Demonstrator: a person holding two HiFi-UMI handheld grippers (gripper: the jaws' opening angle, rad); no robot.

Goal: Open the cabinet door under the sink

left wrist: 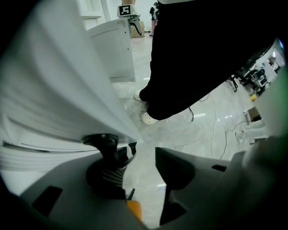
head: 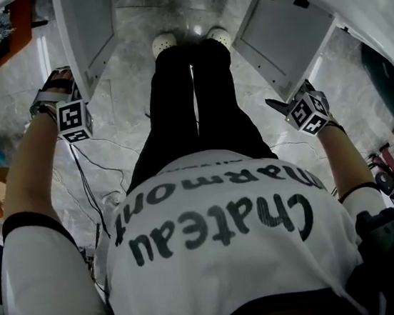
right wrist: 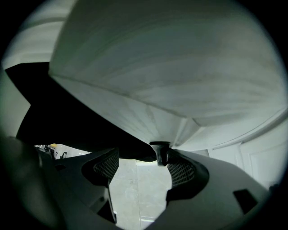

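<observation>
Legs (head: pixel 191 103) between two doors — left door (head: pixel 87 31); right door (head: pixel 285 33).

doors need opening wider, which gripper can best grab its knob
Right, likely: the right gripper stands open with the right knob between its jaws; the left knob sits over one jaw of the left gripper.

The floor (head: pixel 137 89) is grey veined stone, polished enough to throw back lamp glare. Left of the black cloth trousers (head: pixel 191 111), the left cabinet door (head: pixel 87 31) looks smooth and satin-painted white, as does the right cabinet door (head: pixel 281 34) on their other side. The knob (right wrist: pixel 159 150) is dark and matt. The right gripper (right wrist: pixel 139 159) has matt grey plastic shells and dark cross-hatched pads (right wrist: pixel 107 165).
</observation>
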